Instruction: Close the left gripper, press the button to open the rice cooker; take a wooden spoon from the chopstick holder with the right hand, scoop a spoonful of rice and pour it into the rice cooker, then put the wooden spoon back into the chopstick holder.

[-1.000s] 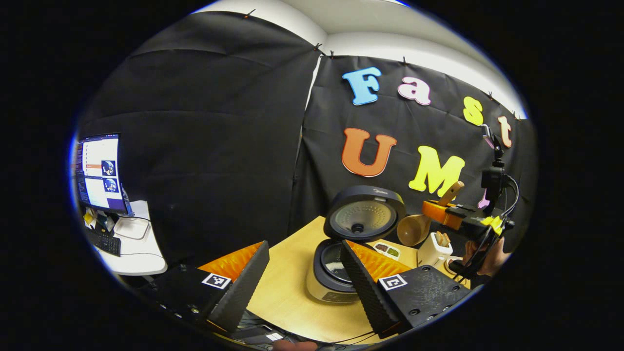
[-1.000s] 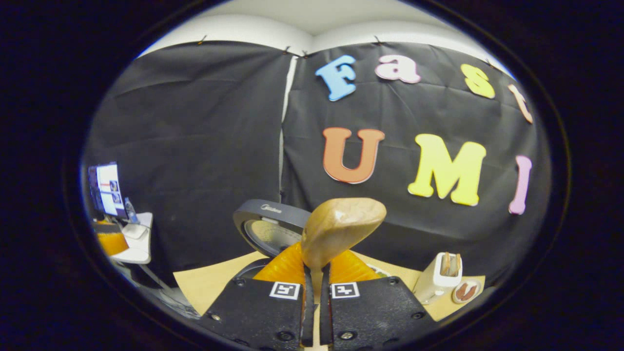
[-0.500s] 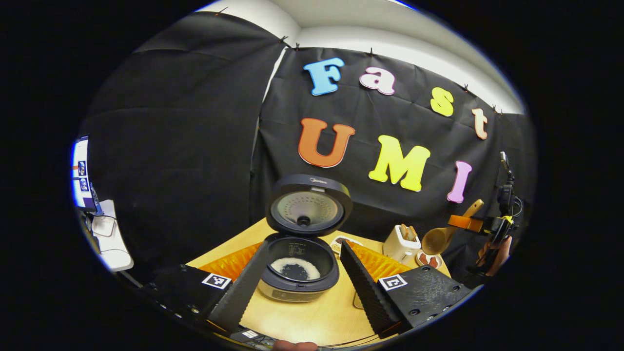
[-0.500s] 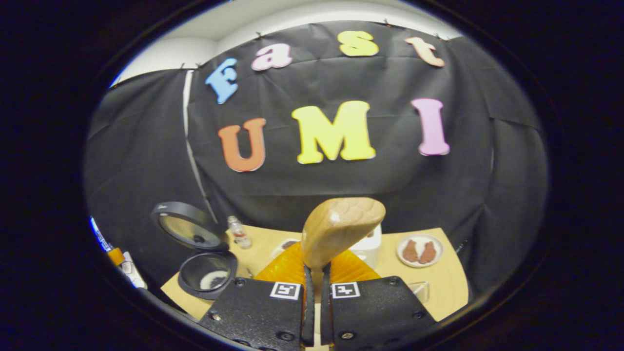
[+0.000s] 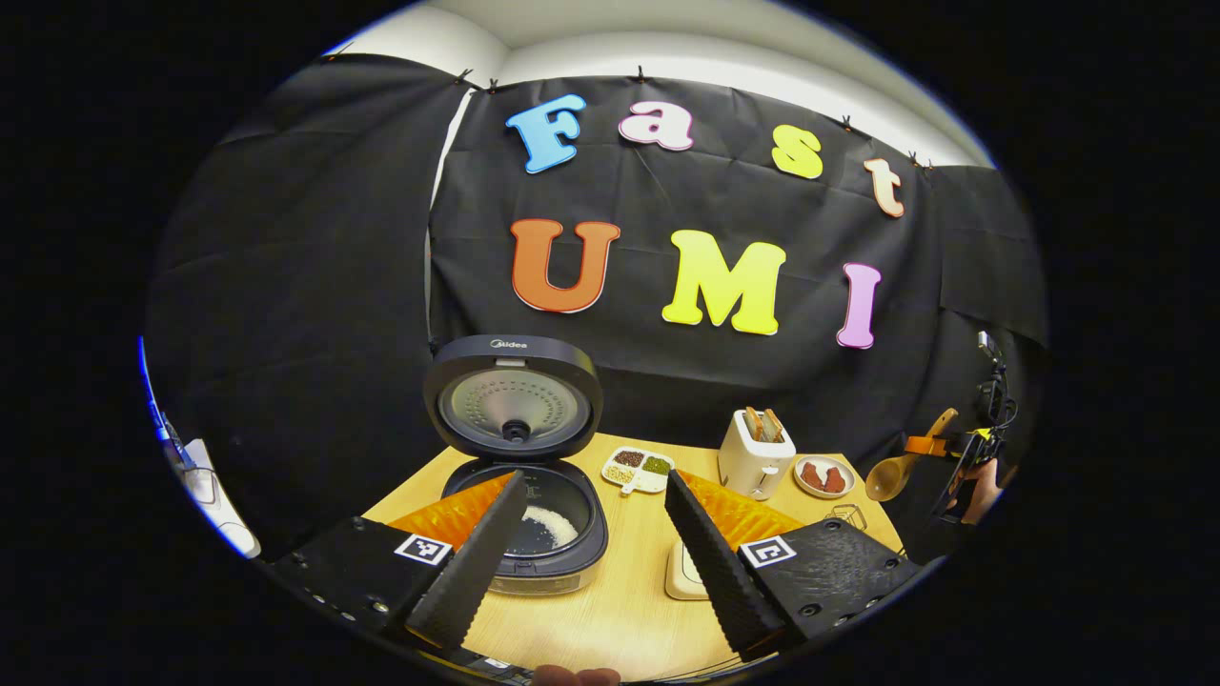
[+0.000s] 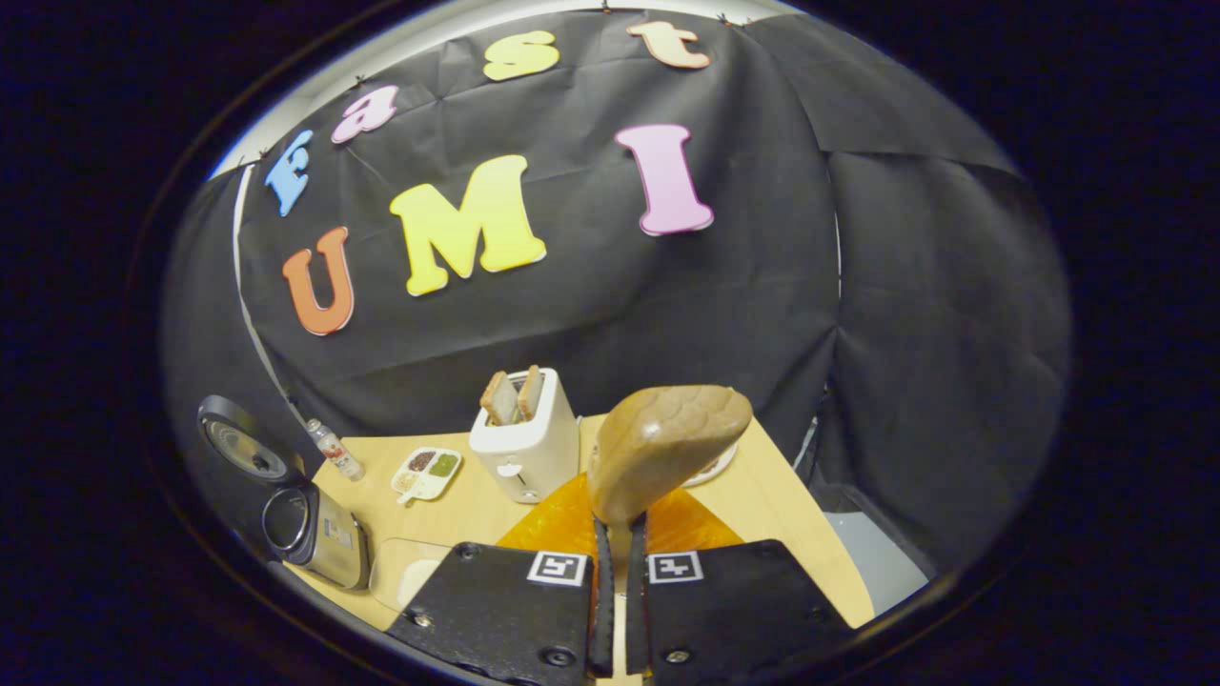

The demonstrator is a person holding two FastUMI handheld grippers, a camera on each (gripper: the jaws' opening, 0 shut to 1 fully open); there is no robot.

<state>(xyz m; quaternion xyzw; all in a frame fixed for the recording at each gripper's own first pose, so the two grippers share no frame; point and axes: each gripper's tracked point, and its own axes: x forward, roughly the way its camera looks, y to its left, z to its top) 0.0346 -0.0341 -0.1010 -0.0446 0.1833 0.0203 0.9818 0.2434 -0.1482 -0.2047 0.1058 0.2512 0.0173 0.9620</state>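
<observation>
Smooth brown wooden spoon, bowl empty

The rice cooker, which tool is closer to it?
Left. The left tool hovers right over the open rice cooker; the right tool, holding the wooden spoon, is off past the table's far end.

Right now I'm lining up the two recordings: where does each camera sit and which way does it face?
Left gripper view: rides the open left claw, facing the open black rice cooker; its fingers flank it.
Right gripper view: rides the right claw, shut on the wooden spoon, facing the white toaster.
Shared: rice cooker, toaster, spoon, wooden table.
</observation>
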